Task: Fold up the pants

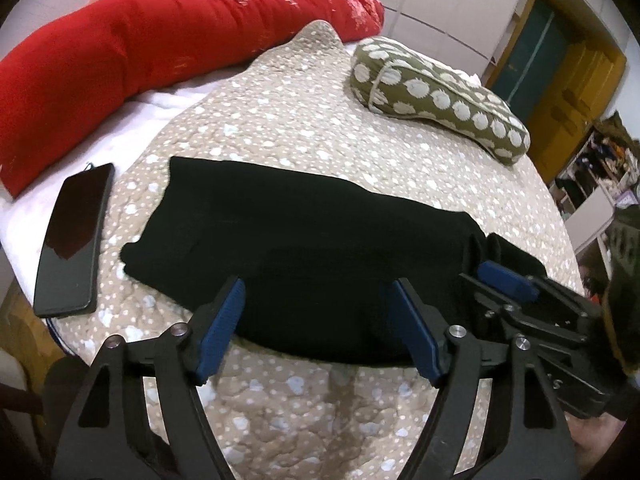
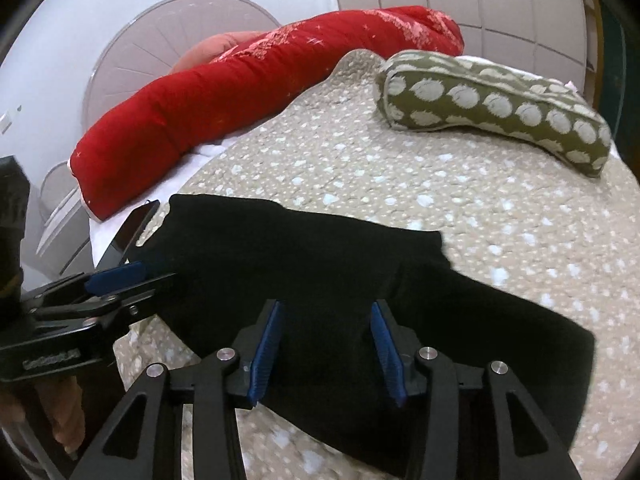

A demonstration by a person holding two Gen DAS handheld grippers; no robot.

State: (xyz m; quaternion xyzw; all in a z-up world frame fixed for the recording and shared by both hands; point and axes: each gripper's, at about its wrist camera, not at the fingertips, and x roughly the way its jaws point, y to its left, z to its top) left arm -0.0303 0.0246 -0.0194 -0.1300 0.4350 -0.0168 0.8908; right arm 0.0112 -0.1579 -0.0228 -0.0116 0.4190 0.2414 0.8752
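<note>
Left wrist view alone shows whole phone (image 1: 72,240) beside black pants (image 1: 304,248), both hand-held grippers apparently spread wide

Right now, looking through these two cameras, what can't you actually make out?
- Black pants: the folds and layer count are lost in the dark fabric, in both views.
- Phone: mostly hidden behind the pants in the right wrist view; its screen is dark.
- Shelf contents: too small and blurred at the left wrist view's edge.
- Pink pillow: mostly hidden behind the red bolster.
</note>
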